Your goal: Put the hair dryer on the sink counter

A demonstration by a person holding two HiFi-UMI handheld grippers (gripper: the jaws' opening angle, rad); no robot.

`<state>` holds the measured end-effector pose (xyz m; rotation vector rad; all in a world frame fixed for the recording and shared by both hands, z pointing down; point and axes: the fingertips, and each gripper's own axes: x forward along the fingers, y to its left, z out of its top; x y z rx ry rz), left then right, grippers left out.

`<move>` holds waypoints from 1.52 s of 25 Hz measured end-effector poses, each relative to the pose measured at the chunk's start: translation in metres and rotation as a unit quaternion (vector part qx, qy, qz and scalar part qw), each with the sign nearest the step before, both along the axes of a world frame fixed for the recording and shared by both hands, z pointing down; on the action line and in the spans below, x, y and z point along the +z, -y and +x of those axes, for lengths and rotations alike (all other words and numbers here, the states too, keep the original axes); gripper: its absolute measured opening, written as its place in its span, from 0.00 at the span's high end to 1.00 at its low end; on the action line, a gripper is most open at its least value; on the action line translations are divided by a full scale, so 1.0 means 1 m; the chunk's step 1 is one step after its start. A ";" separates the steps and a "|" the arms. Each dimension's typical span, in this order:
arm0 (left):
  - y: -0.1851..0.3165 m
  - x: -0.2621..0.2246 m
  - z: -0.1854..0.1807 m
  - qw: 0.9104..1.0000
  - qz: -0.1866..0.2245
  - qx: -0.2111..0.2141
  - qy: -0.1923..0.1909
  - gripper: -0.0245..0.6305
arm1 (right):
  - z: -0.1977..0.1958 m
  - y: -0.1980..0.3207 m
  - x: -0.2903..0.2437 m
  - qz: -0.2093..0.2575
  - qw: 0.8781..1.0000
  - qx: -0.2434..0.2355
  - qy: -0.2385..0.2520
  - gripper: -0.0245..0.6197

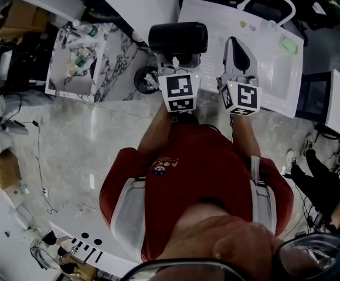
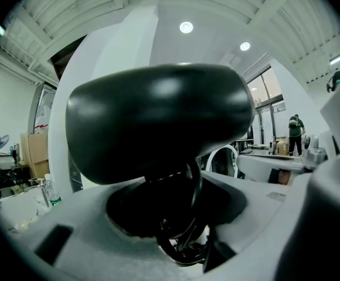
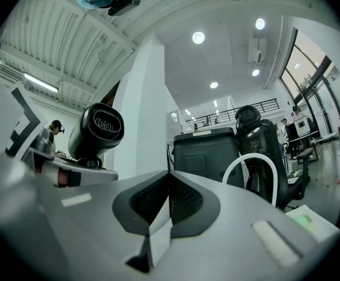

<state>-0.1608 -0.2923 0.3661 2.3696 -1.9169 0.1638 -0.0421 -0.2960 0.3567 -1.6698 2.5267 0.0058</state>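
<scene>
The left fingers [image 2: 82, 221] are holding the black hair dryer [image 2: 158, 127] by its handle. They are standing fairly wide around it, and a loop of black cord [image 2: 184, 239] is hanging down between them. The right fingers [image 3: 189, 202] are pressing together, and nothing is sitting between them.

In the head view the hair dryer is staying in the air just to the right of the marble table [image 1: 114, 60], near its corner but not touching it. The barrel is lying about level, crosswise above the left fingers, and the handle is pointing down into them. The right fingers are pointing the same way as the left ones. They are further right from the marble table, beyond the hair dryer and just beside it. Under their tips the edge of a white table [image 1: 275, 69] is showing, well to the right of the marble table.

The marble table is carrying a basin [image 1: 76, 60] with some small things in it, which I cannot identify. The person in a red shirt [image 1: 193, 174] is standing on the grey floor [image 1: 88, 139], on the near side of the marble table and to its right.
</scene>
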 end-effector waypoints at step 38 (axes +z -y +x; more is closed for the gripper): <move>0.120 -0.011 0.036 1.000 0.005 0.007 0.002 0.66 | 0.034 0.119 -0.019 0.026 1.000 0.002 0.010 0.96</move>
